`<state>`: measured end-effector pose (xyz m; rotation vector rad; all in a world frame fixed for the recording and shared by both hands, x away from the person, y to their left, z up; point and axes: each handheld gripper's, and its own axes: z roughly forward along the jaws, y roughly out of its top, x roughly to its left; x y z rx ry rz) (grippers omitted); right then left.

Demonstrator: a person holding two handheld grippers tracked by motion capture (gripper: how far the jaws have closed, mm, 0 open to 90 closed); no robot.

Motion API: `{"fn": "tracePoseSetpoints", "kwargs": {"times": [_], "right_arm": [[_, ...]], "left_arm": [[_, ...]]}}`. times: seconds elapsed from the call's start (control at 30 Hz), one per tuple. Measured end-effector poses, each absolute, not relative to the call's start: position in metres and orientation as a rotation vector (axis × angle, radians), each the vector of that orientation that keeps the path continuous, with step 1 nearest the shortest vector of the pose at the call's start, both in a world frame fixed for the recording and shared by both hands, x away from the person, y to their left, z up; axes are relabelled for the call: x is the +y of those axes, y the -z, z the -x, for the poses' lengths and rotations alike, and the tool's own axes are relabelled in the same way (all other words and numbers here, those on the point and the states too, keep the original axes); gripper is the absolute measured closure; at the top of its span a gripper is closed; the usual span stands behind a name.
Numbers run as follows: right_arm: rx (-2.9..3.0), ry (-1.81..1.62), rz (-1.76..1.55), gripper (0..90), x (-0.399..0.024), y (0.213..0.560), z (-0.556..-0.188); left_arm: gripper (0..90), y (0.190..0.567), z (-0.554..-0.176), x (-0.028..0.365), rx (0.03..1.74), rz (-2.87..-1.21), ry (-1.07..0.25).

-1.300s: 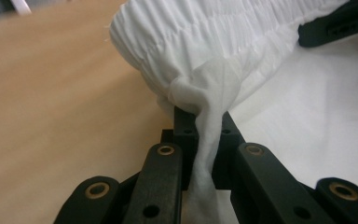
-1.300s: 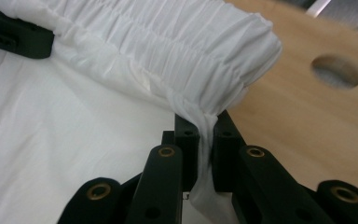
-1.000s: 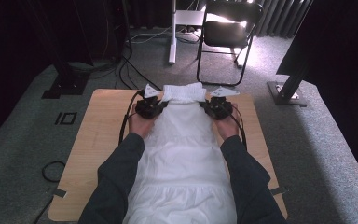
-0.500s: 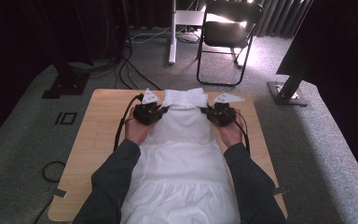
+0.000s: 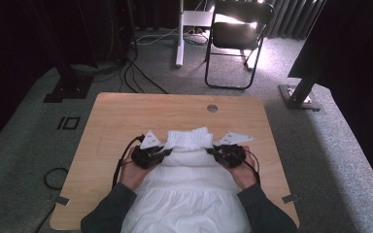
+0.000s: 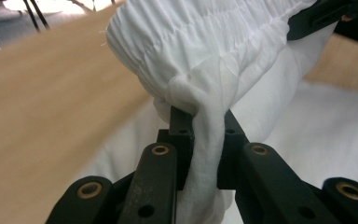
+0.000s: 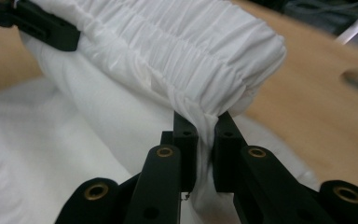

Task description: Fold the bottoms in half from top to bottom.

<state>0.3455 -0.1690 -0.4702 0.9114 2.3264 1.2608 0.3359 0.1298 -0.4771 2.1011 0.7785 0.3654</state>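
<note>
White garment (image 5: 189, 160) pinched, seemingly at its waistband, by left gripper (image 5: 161, 154) and right gripper (image 5: 215, 153).

Left gripper (image 5: 164, 152) and right gripper (image 5: 211, 151): black bodies, grey three-cornered plates on top, trailing black cables. Black jaw links with brass-ringed pivots. Person wears dark grey sleeves (image 5: 108, 209).

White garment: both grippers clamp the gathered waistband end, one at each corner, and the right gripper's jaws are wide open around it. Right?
Not quite. The right gripper is shut on the white garment, its jaws pinching a fold at the gathered waistband, as the right gripper view shows. The left gripper clamps the other corner, as stated.
</note>
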Motion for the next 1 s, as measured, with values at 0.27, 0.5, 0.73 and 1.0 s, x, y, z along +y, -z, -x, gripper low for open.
{"fn": "tracePoseSetpoints", "kwargs": {"times": [0.27, 0.5, 0.73, 1.0], "right_arm": [[2.498, -1.112, -0.948, 82.8, -0.155, 0.526, -0.329], [2.551, -1.03, -0.977, 82.3, -0.15, 0.542, -0.337], [2.523, -1.064, -1.025, 81.9, -0.148, 0.549, -0.352], [2.466, -1.076, -1.112, 81.3, -0.147, 0.55, -0.383]], "left_arm": [[81.0, 0.534, -0.329, 0.129, 0.849, -2.263, -0.262], [80.6, 0.54, -0.333, 0.127, 0.852, -2.282, -0.281], [80.0, 0.541, -0.348, 0.126, 0.872, -2.273, -0.35], [79.5, 0.541, -0.383, 0.121, 0.911, -2.254, -0.389]]}}
